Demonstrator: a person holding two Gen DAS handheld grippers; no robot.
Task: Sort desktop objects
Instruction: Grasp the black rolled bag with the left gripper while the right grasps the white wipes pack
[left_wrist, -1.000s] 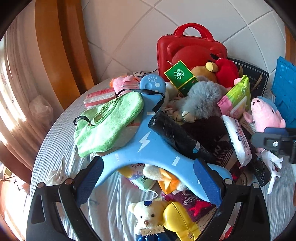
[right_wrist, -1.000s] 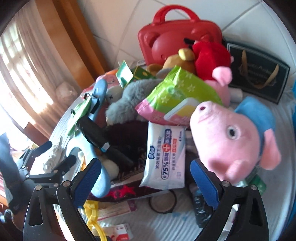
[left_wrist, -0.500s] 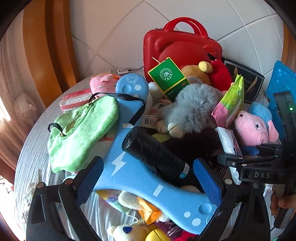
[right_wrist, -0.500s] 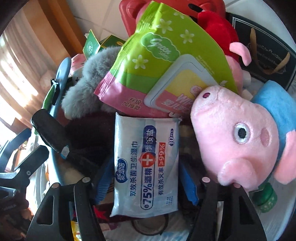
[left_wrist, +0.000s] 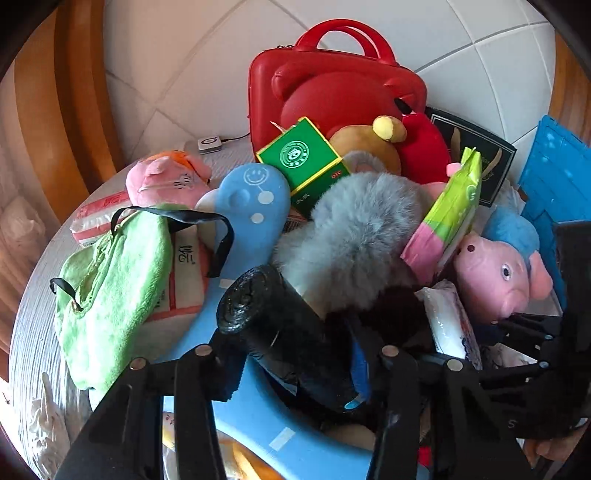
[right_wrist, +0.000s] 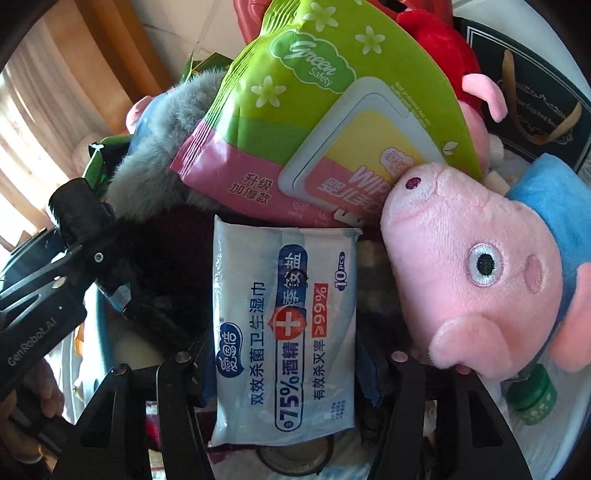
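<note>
White tiled wall (left_wrist: 184, 74) backs a table (left_wrist: 33, 302) heaped with toys and packets. Left gripper (left_wrist: 295, 354) is clamped on a black roll (left_wrist: 280, 325) lying across a blue board (left_wrist: 251, 206), beside a green pouch (left_wrist: 110, 288) and grey plush (left_wrist: 354, 236). Right gripper (right_wrist: 284, 354) is clamped on a white wipes pack (right_wrist: 284, 325), below a green wipes pack (right_wrist: 317, 110) and left of the pig plush (right_wrist: 480, 273); a red case (left_wrist: 332, 92) stands behind
</note>
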